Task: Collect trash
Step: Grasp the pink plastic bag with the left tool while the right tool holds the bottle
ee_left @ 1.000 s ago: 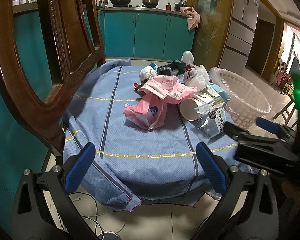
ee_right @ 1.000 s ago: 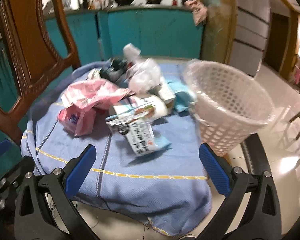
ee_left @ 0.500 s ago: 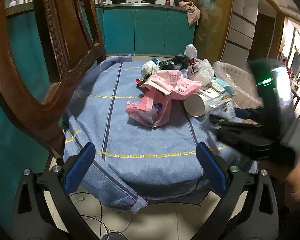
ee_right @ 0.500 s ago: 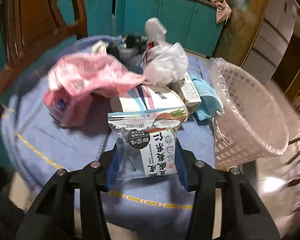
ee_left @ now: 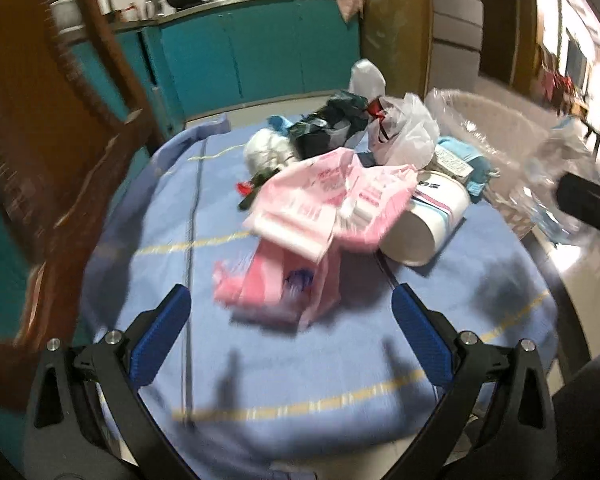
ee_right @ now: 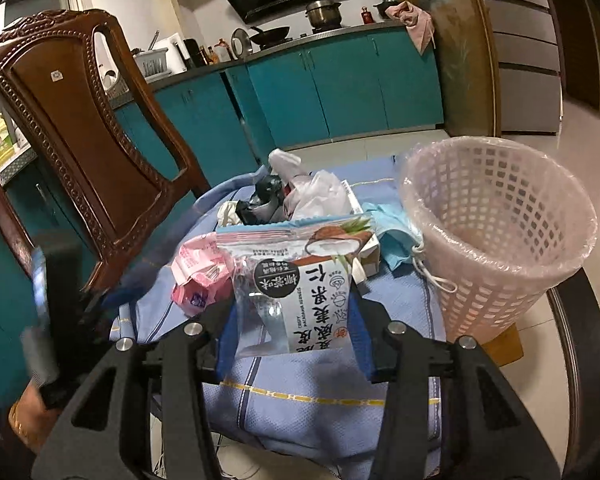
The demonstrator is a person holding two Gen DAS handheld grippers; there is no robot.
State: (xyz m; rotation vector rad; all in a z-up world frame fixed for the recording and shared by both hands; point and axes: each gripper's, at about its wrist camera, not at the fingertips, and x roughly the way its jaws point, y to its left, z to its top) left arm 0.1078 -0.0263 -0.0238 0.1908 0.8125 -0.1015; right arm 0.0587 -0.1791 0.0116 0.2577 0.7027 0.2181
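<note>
Trash sits heaped on the far half of a round table under a blue cloth (ee_left: 340,360). Left wrist view first, blurred. My left gripper (ee_left: 292,336) hangs over the near cloth with its blue pads spread wide, nothing between them. Just beyond it lies a pink plastic bag (ee_left: 300,216), crumpled in two lobes. A white paper cup (ee_left: 424,220) lies on its side touching the bag's right edge, open mouth toward me. Farther back: a white plastic bag (ee_left: 404,132), a dark bag (ee_left: 332,124) left of it, a light blue cloth mask (ee_left: 464,156) to the right. At the right edge I see a lined basket (ee_left: 484,120), smeared, with the black body of my right gripper (ee_left: 584,204) in front of it. A brown wooden chair (ee_left: 48,152) fills the left side.

Right wrist view, sharp. My right gripper (ee_right: 292,320) is closed narrow on a clear snack packet (ee_right: 300,280) with a coconut picture and dark printed characters; the packet stands up between the pads, raised above the cloth (ee_right: 324,412). Pink bag (ee_right: 200,276) shows left behind it, white bag (ee_right: 312,196) and mask (ee_right: 396,240) beyond. The pink lattice basket (ee_right: 496,236), with a clear liner, stands upright at the table's right edge, near the packet but apart from it. Chair (ee_right: 84,128) far left.
</note>
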